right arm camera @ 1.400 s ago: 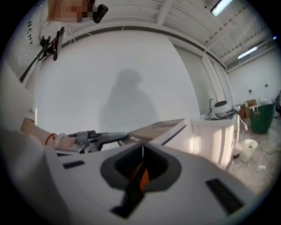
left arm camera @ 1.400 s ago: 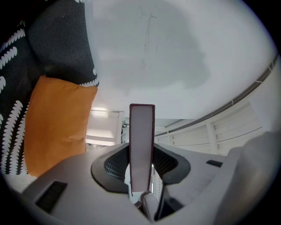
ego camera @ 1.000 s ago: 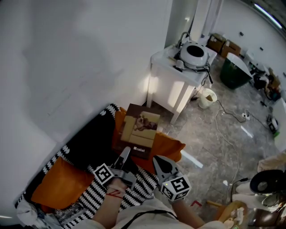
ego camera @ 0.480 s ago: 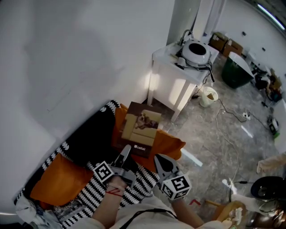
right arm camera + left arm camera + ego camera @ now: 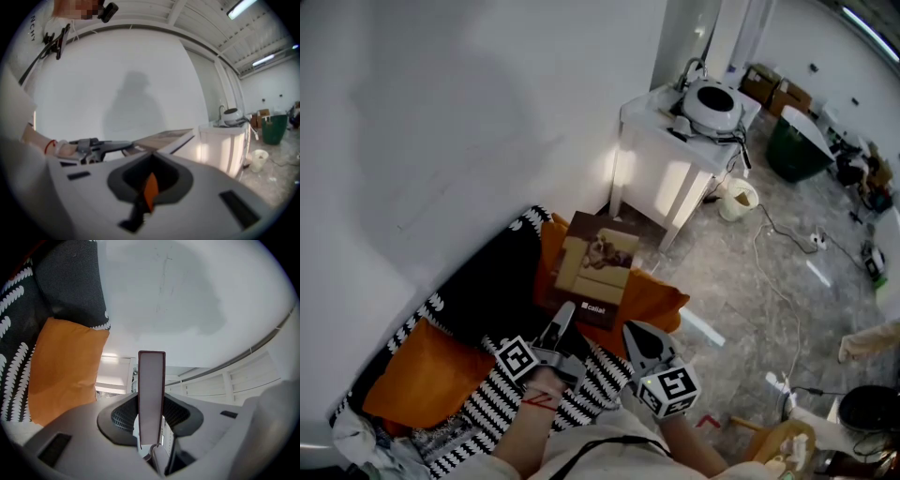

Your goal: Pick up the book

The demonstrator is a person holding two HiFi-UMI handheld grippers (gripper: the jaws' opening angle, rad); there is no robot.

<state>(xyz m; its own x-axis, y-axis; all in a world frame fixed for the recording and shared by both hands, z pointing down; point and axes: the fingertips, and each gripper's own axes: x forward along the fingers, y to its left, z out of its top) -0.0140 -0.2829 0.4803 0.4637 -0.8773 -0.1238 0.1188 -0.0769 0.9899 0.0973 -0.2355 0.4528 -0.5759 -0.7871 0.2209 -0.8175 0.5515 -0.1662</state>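
The book, brown with a beige picture of a dog on a sofa on its cover, is held out over the orange cushion. My left gripper is shut on its near edge. In the left gripper view the book stands edge-on between the two dark pads, which press on both sides of it. My right gripper hangs just right of the book with nothing in it. Its jaws look shut, and only an orange sliver shows between them in the right gripper view. From there the book and left gripper show at the left.
A white side table with a white round appliance stands beyond the book. Black-and-white patterned cushions and an orange pillow lie along the white wall. A pale bucket, cables and a green bin are on the marble floor.
Both grippers and the book have kept still. A dark round object at the lower right of the head view has slid toward the bottom edge.
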